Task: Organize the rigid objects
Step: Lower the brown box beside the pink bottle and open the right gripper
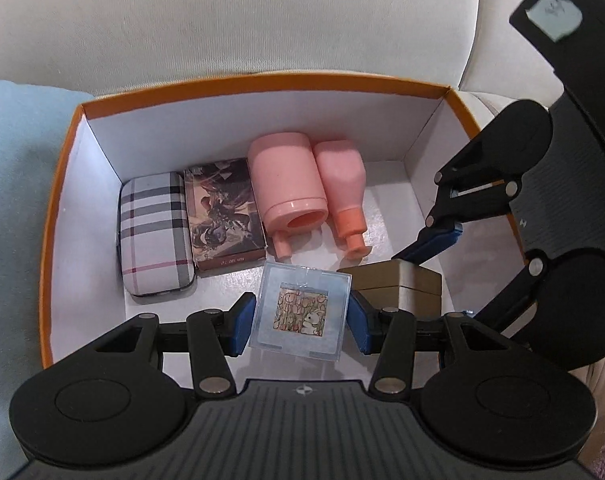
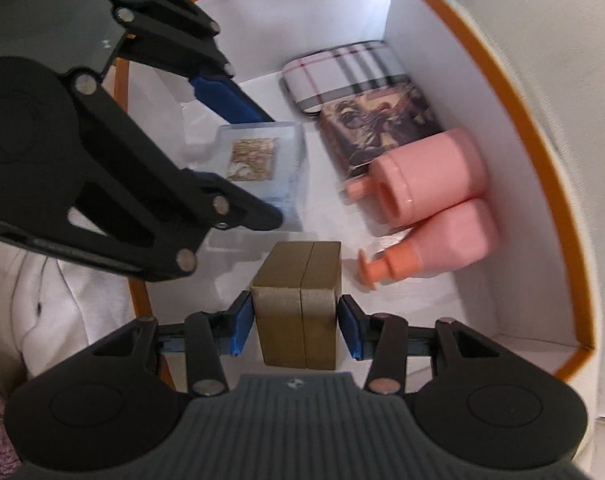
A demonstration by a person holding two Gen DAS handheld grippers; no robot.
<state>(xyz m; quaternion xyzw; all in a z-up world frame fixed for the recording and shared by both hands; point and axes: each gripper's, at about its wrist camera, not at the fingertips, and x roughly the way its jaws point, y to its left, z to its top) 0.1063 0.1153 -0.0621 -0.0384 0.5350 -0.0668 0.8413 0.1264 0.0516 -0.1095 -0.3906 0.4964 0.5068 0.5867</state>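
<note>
I've got my left gripper (image 1: 302, 318) clamping the flat clear case (image 1: 300, 312) and my right gripper (image 2: 296, 330) squeezing the gold box (image 2: 298, 310), seam running straight away from me.

the left tool (image 1: 300, 322) has its blue pads on either side of a clear case (image 1: 302, 312) with a flower picture, near the front of an orange box (image 1: 262, 82). on the box floor, from left to right, lie a plaid case (image 1: 156, 236), a printed box (image 1: 224, 218), a wide pink bottle (image 1: 286, 180) and a slimmer pink bottle (image 1: 344, 184), side by side. just right of the clear case sits a gold box (image 1: 406, 282), with the right tool (image 1: 434, 246) reaching in from the right above it.
</note>
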